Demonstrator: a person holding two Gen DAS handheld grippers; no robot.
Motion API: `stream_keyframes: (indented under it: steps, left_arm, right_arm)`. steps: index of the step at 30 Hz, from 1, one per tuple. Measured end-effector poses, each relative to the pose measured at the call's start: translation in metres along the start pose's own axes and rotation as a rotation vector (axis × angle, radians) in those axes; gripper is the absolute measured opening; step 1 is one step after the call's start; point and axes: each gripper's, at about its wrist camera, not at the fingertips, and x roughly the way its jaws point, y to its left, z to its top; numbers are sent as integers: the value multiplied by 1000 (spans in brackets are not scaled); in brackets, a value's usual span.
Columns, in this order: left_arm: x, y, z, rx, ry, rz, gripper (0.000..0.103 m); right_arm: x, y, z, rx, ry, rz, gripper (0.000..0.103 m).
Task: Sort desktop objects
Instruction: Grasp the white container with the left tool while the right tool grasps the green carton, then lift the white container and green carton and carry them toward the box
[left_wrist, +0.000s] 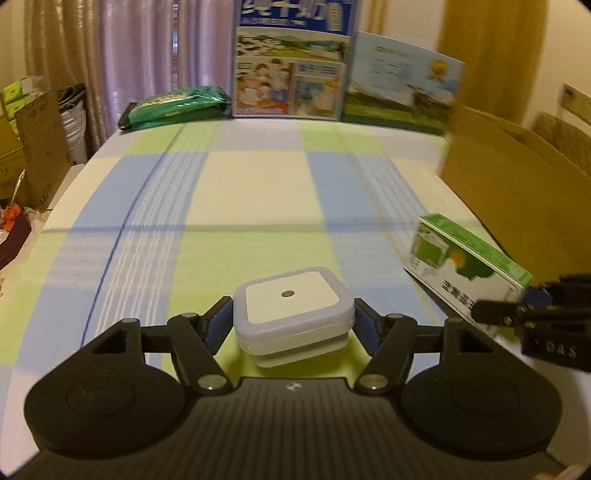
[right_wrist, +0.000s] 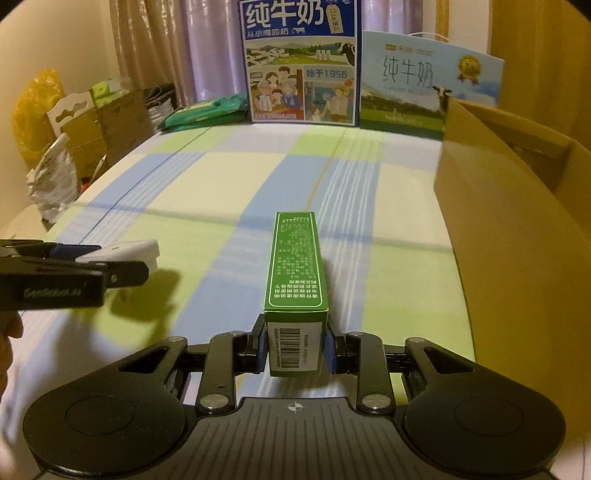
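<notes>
A: Cardboard box (right_wrist: 509, 206) — biggest thing here and prob the drop spot. It's sitting at 3 o'clock on the checked tablecloth (right_wrist: 229, 177), open top, near wall standing tall. Neither item is in it yet.

B: Right. The green carton (right_wrist: 295, 273) is being gripped by the right gripper (right_wrist: 295, 350), jaws closed on the barcode end only. The rest is sticking out toward 12 o'clock w/ nothing under it that I can see.

A: So that's risk one. Long lever, short bite: it's likely drooping or twisting in the pads if swung fast. Also the far end could be clipping the box wall on the way to 3 o'clock if it isn't lifted high enough.

B: And the white square plug-in light (left_wrist: 293, 314)?

A: Left gripper (left_wrist: 293, 317) is clamping it by its sides, looks off the cloth. Smooth plastic w/ rounded corners, so it could be slipping or rotating out. Can't tell how deep the pads are biting.

B: Anything else?

A: Both grippers are working close together. In the left view the right one is showing at 3 o'clock, near the light. If both head for the box together, they're risking a knock that drops something.
</notes>
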Motion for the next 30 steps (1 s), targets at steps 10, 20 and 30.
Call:
stream_keyframes:
  steps: [10, 20, 30]
  left_arm:
    - [-62, -36, -53, 60, 16, -78, 64]
    - [-61, -50, -61, 97, 10, -57, 67]
    - [-47, -47, -63, 78, 20, -43, 68]
  right_arm:
    - [-55, 8, -57, 9, 38, -20, 26]
    - [-60, 12, -54, -12, 11, -26, 53]
    - [-41, 10, -46, -35, 32, -21, 53]
